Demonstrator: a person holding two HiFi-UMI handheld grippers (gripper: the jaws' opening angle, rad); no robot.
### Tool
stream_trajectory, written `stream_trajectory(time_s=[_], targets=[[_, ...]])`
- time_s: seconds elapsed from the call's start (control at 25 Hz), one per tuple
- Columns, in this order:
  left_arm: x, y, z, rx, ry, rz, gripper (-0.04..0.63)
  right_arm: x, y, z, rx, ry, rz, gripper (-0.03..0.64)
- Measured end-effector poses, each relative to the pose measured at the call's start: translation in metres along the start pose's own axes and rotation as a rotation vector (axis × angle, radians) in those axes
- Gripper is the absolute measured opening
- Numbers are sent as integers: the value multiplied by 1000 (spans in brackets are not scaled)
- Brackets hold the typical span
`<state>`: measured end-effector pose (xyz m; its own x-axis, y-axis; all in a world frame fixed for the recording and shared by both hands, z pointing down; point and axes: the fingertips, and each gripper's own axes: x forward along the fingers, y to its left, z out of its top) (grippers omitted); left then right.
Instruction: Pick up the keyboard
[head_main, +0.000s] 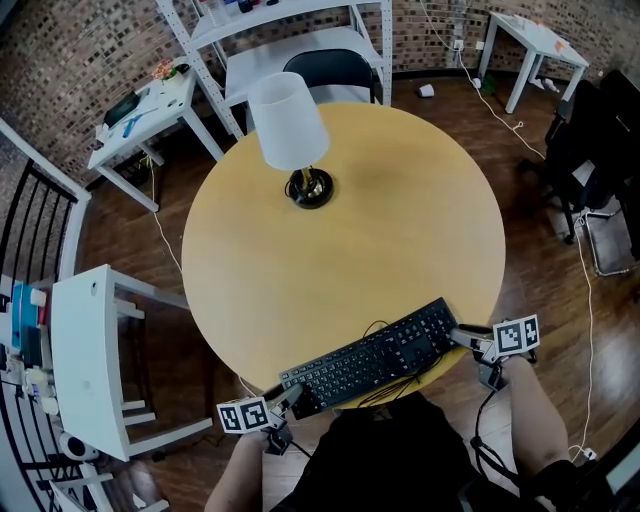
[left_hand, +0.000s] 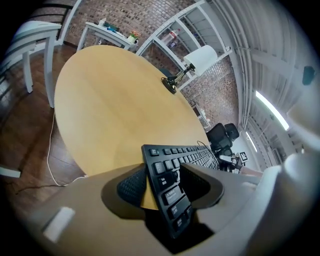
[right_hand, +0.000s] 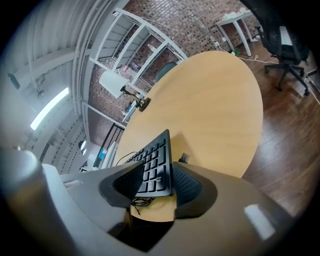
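Observation:
A black keyboard (head_main: 370, 360) lies slantwise at the near edge of the round wooden table (head_main: 350, 240). My left gripper (head_main: 290, 400) is shut on its left end: in the left gripper view the keyboard (left_hand: 172, 172) stands on edge between the two pads of that gripper (left_hand: 162, 179). My right gripper (head_main: 465, 338) is shut on the right end. In the right gripper view the keyboard (right_hand: 156, 162) sits between the dark pads of that gripper (right_hand: 155, 181), tilted, with a shadow on the wood beneath it. Its cable (right_hand: 134, 202) hangs below.
A lamp with a white shade (head_main: 288, 125) stands at the table's far side. A black chair (head_main: 335, 70) is behind the table, white side tables (head_main: 90, 340) to the left, and an office chair (head_main: 600, 140) to the right. A USB plug (right_hand: 184, 158) lies beside the keyboard.

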<state>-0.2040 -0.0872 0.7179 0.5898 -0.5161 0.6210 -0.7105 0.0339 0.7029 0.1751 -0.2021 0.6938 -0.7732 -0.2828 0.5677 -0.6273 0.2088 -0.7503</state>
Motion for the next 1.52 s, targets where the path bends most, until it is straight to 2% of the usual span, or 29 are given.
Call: stream_trajectory(time_s=[0.36,0.6,0.68,0.8,0.92,1.04,1.12,1.16,1.24,1.32,1.4,1.52], targets=[[-20,3,-33,-55,-18,8,202,-8,-2,-51,36,51,-7,183],[-25,3,-42,-31,-14,26,199,-13,-5,-76,9,95,-46,177],[-25,6,-43,-25,-15,37,191,-15,-6,-85,14,94,-53,180],[-25,9,-43,-54,-1,33,166,-16,-6,-88,29,69,-60,201],[-24,8,-43,-26,26,27,166,-13,-7,-89,42,87,-54,193],[-24,7,-44,-23,12,27,166,-12,-12,-96,56,102,-62,198],[-24,7,-44,-21,-8,36,166,-10,-15,-102,81,95,-64,239],[-24,7,-43,-20,-14,42,167,-10,-15,-103,99,88,-53,237],[-24,7,-44,-23,-10,44,167,-10,-11,-103,123,78,-31,187],[-25,5,-45,-28,5,34,165,-12,-9,-104,125,92,-34,184],[-26,3,-44,-34,9,23,163,-15,-6,-104,112,112,-42,181],[-30,-4,-35,-50,-30,0,163,-23,7,-94,62,112,-31,165]])
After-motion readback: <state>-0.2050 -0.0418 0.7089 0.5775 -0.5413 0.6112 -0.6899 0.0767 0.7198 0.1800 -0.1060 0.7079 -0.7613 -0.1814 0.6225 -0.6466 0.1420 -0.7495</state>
